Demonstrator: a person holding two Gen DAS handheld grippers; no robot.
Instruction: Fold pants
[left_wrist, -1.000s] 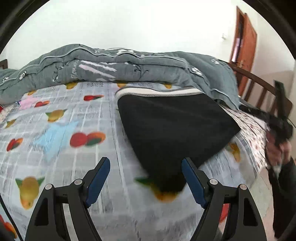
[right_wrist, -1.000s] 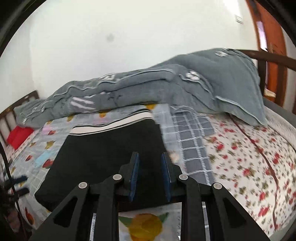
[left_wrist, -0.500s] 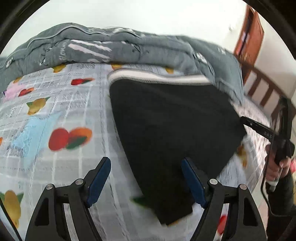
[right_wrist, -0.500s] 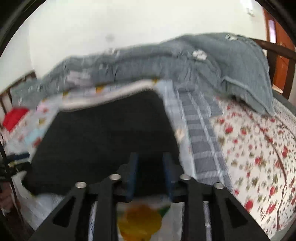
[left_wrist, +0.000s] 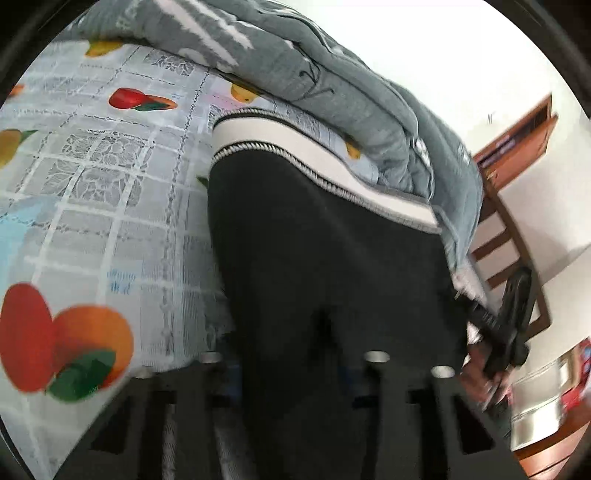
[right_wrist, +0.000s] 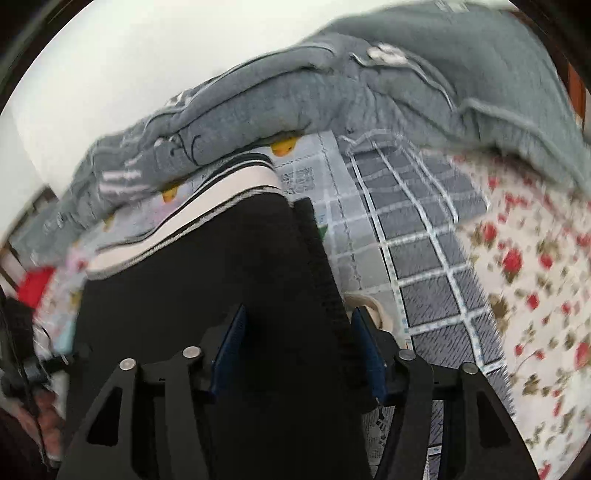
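Observation:
Black pants with a white waistband lie folded on the bed's fruit-print sheet; they also show in the right wrist view. My left gripper is low over the pants' near edge, its fingers straddling the black cloth, blurred and partly hidden by it. My right gripper is open, its blue pads on either side of the pants' near right edge. The right gripper shows at the right of the left wrist view.
A grey quilt is piled along the far side of the bed, also in the right wrist view. A grey checked cloth and a floral sheet lie to the right. A wooden bed frame and door are at the right.
Both grippers have moved forward and down onto the pants' near edge. The right gripper has opened from nearly shut. The left fingers now straddle the cloth.

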